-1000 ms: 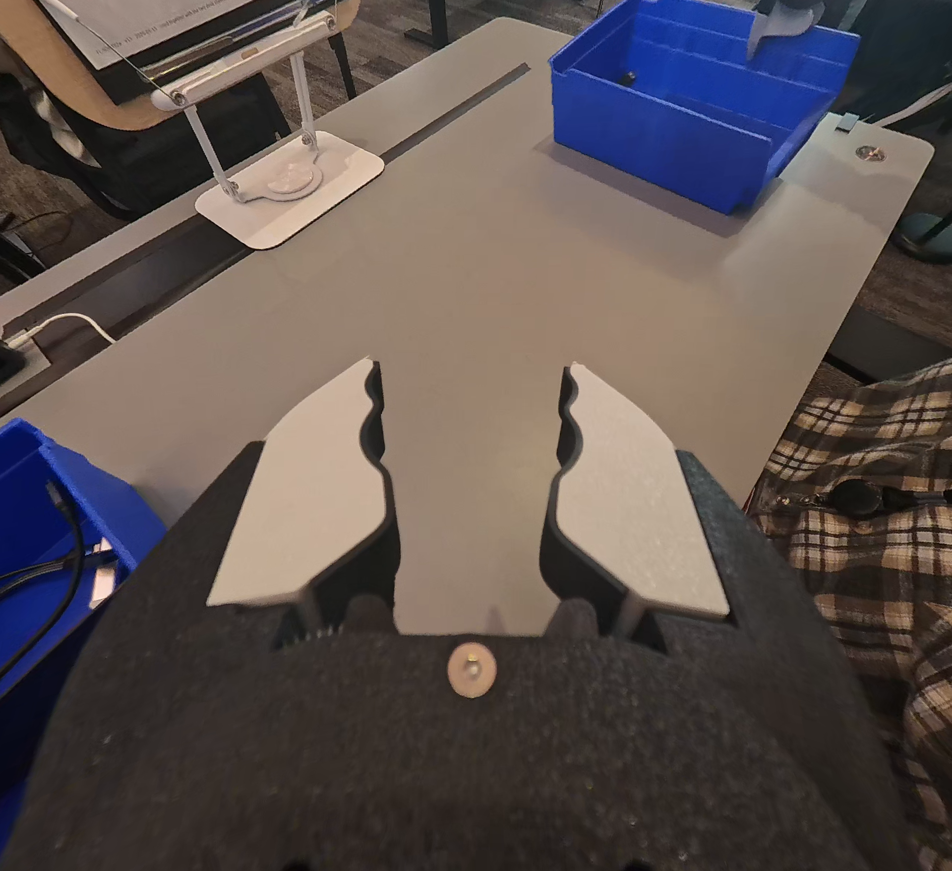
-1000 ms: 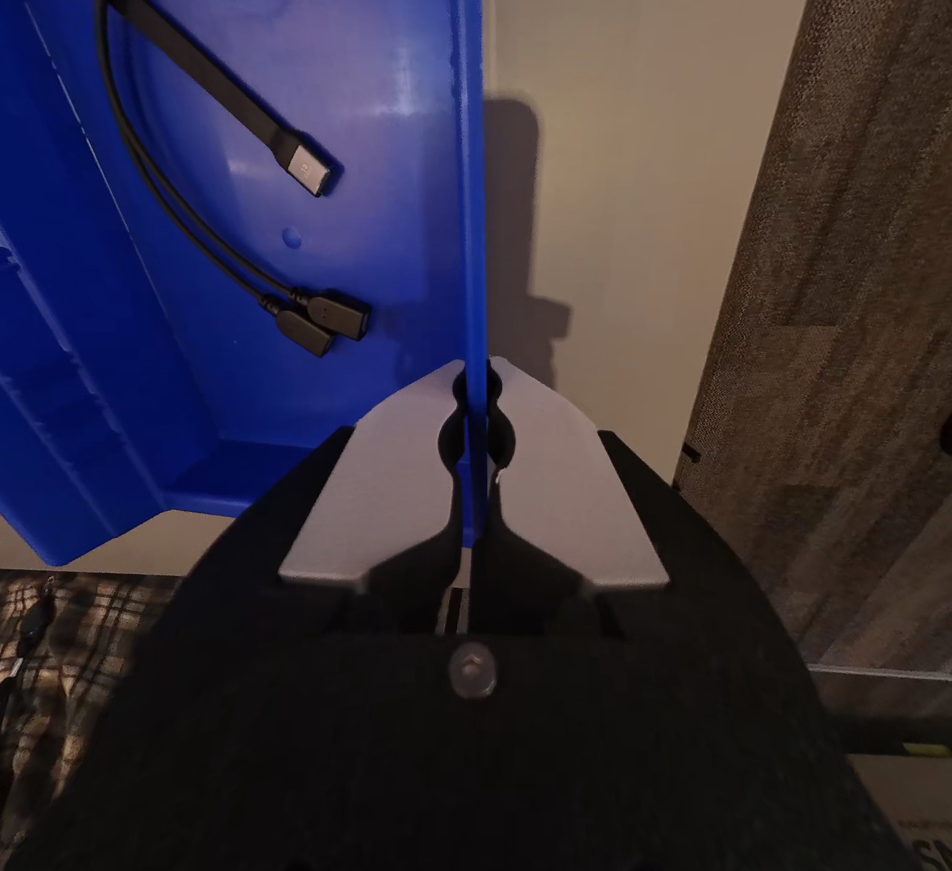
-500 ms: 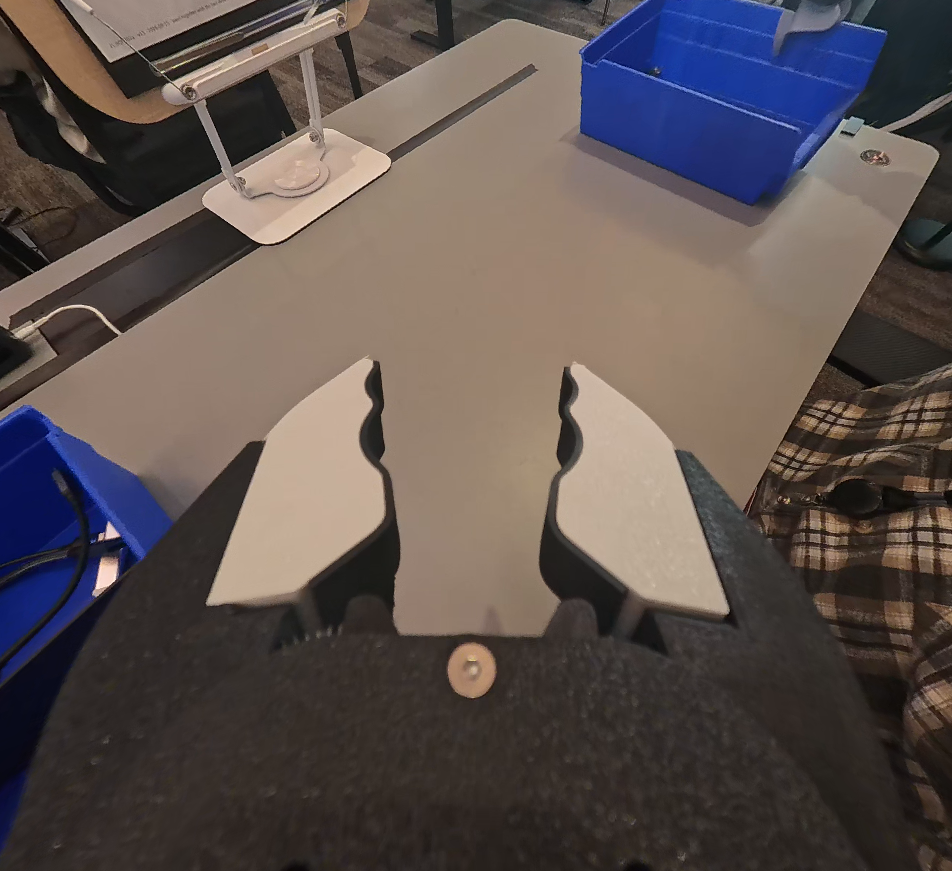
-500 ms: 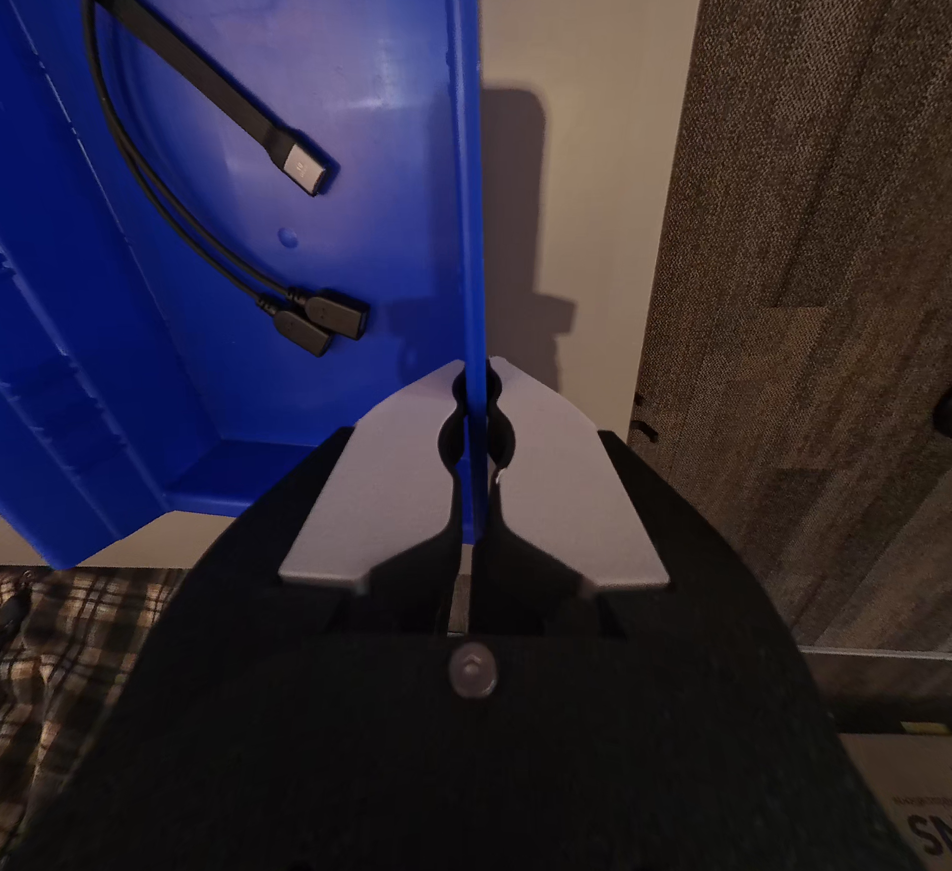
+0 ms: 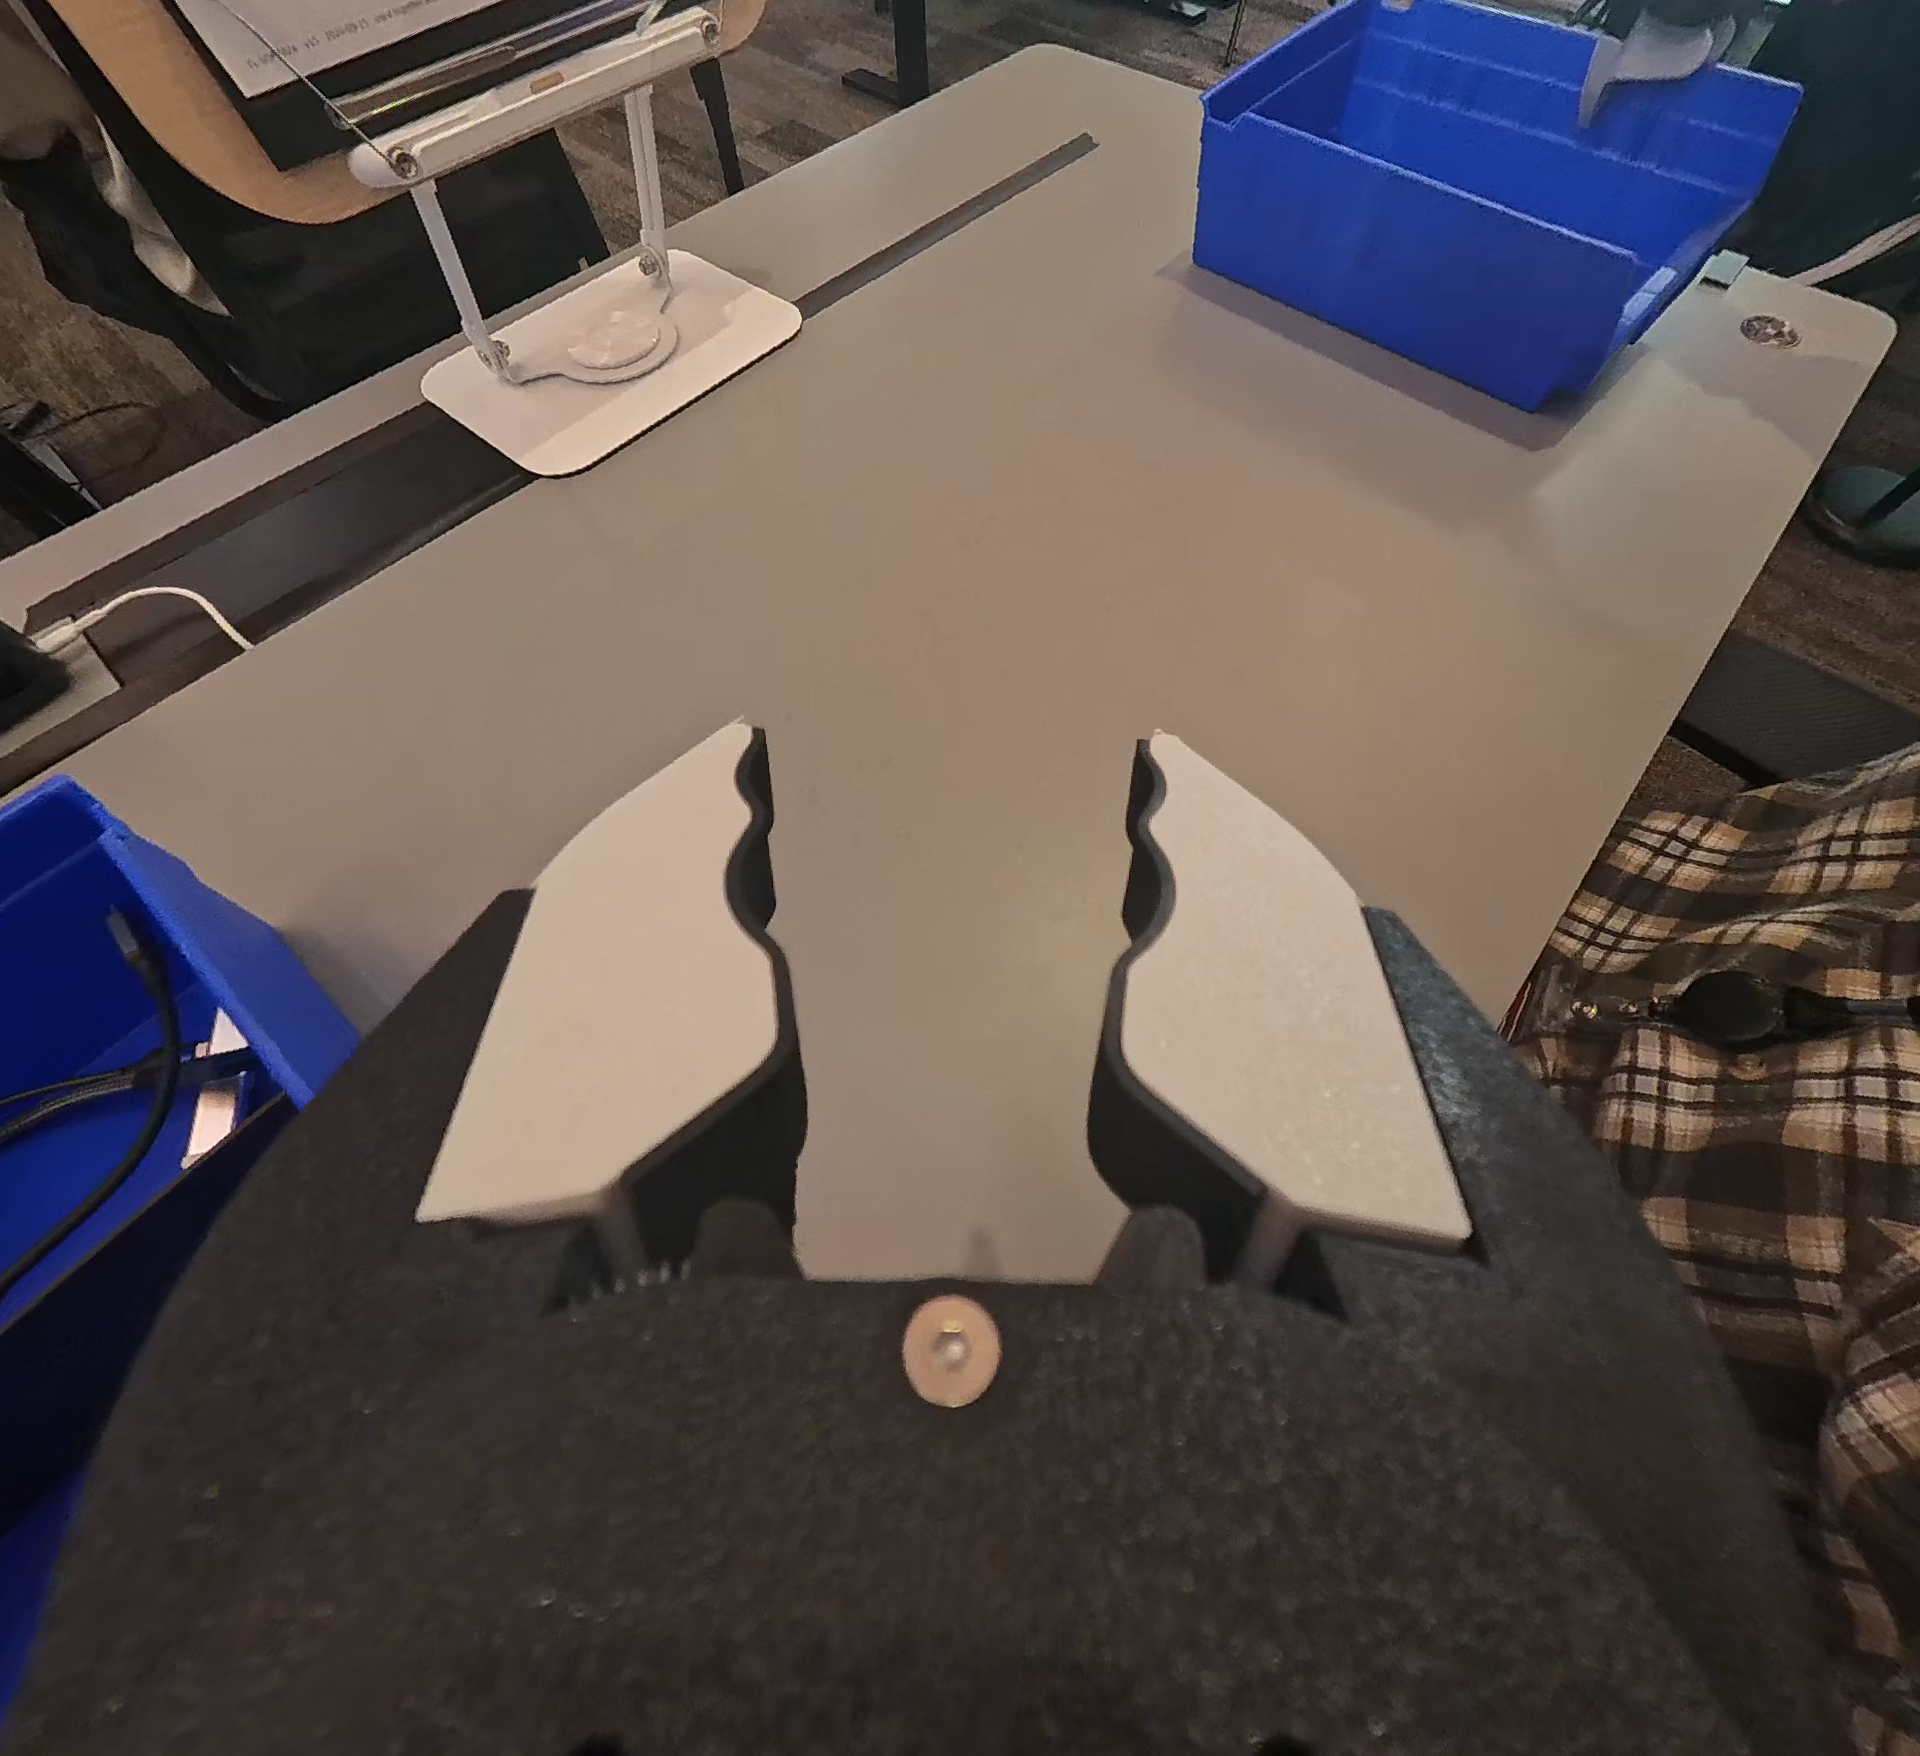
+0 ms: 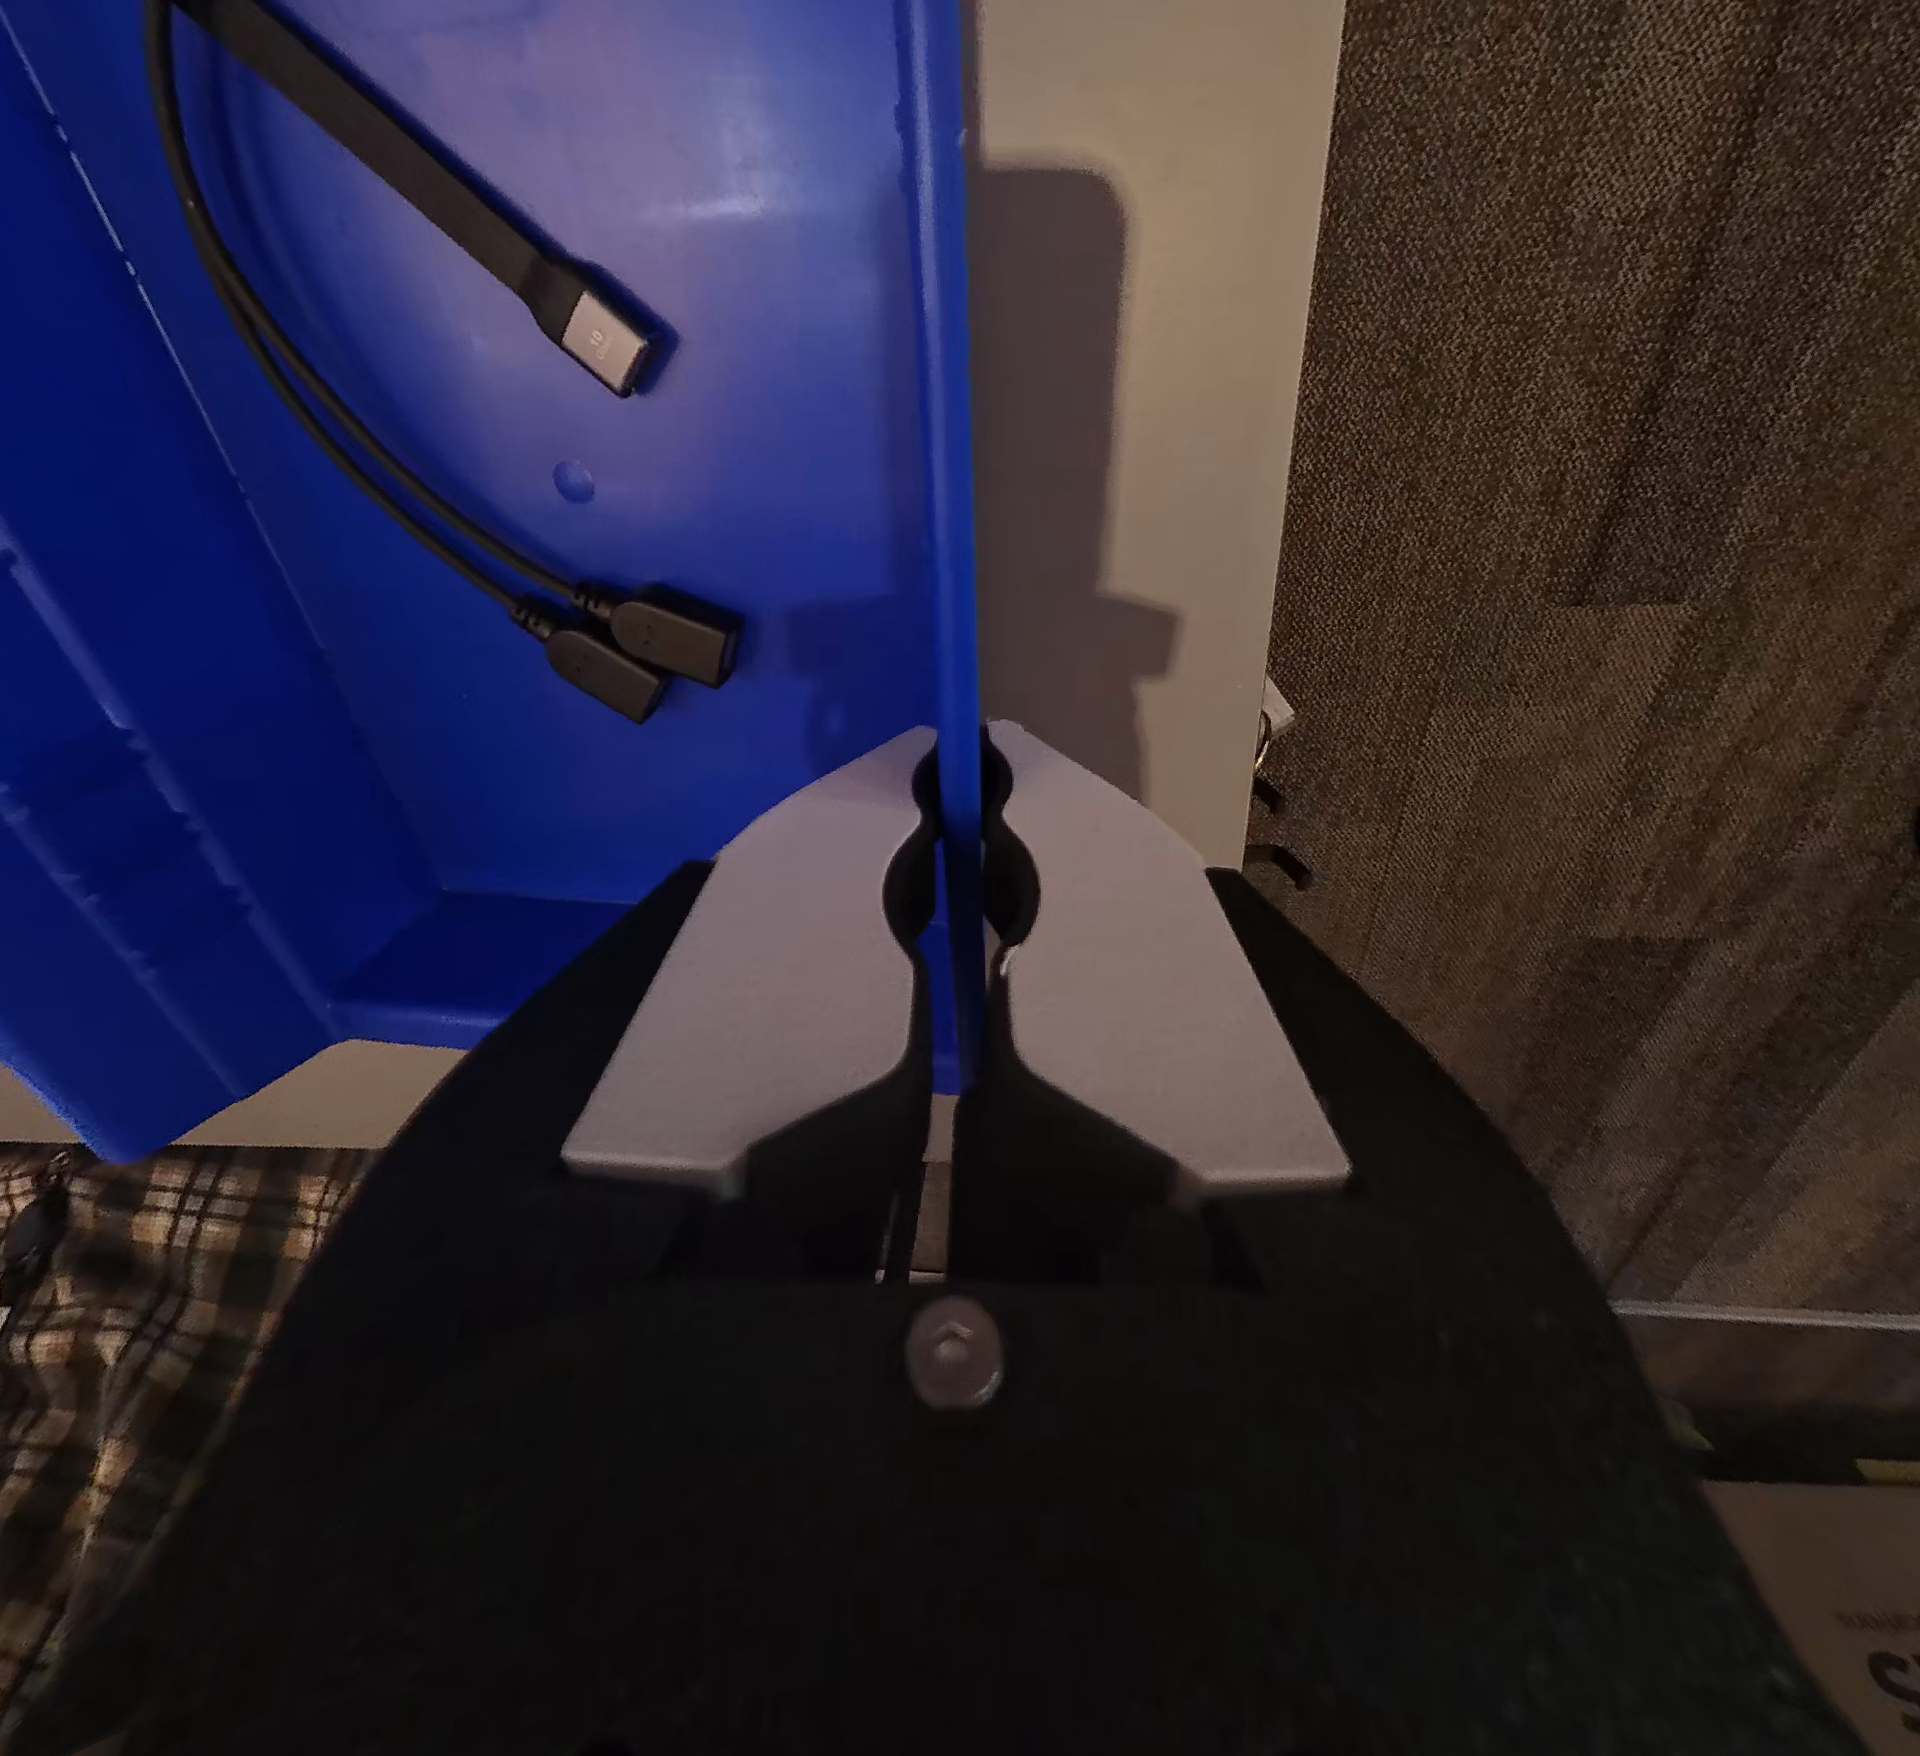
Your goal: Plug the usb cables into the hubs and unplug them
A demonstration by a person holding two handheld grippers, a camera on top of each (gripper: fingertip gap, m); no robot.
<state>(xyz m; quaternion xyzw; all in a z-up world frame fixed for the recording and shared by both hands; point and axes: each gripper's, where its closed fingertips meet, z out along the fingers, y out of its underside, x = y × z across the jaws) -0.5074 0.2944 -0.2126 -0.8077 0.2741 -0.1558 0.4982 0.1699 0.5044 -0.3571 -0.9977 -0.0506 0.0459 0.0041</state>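
My right gripper (image 6: 958, 750) has its jaws clamped on the side wall of a blue bin (image 6: 727, 148). Inside that bin, left of the jaws, lie the usb cables (image 6: 312, 85), their plugs (image 6: 649, 641) near but apart from my fingers. My left gripper (image 5: 951, 740) hangs over the bare tabletop (image 5: 987, 501), jaws apart, gripping nothing.
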